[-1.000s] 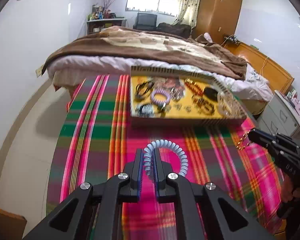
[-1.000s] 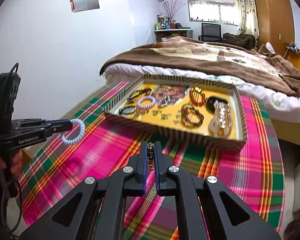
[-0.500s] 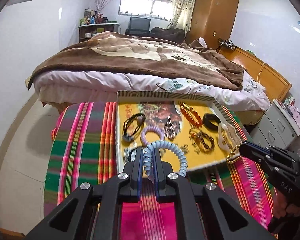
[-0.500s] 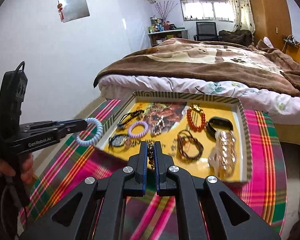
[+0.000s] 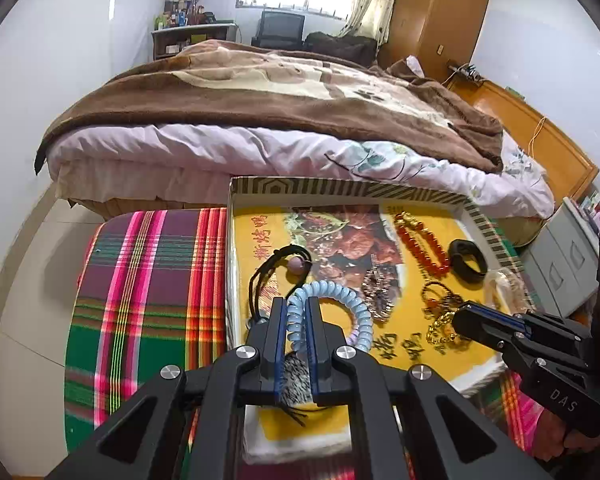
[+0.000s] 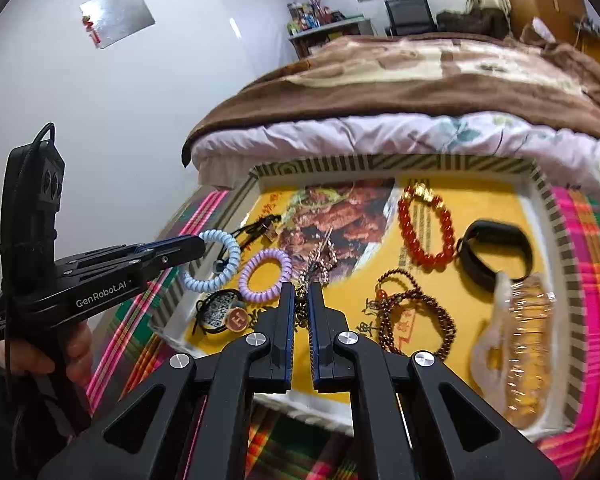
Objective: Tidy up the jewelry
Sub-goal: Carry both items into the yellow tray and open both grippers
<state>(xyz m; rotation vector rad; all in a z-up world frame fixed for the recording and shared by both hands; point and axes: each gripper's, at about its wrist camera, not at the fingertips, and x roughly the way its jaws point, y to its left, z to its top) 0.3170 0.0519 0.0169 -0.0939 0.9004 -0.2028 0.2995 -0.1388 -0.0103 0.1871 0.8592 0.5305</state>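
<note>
A shallow tray (image 5: 340, 188) with a striped rim (image 6: 380, 162) and yellow floor holds several pieces of jewelry. My left gripper (image 5: 296, 312) is shut on a pale blue coil bracelet (image 5: 356, 308) and holds it over the tray's left part; it also shows in the right wrist view (image 6: 224, 264). My right gripper (image 6: 301, 300) is shut on a gold chain bracelet (image 5: 440, 326), of which only a bit shows between its fingers (image 6: 300, 308), above the tray's near middle.
In the tray lie a purple coil bracelet (image 6: 265, 276), a red bead bracelet (image 6: 420, 232), a black band (image 6: 496, 256), a dark bead bracelet (image 6: 416, 312), a clear bag (image 6: 520, 336) and black cord items (image 5: 268, 276). The plaid cloth (image 5: 140, 280) covers the table. A bed (image 5: 280, 112) stands behind.
Both grippers have moved forward from above the plaid cloth to above the tray, each still holding its bracelet.
</note>
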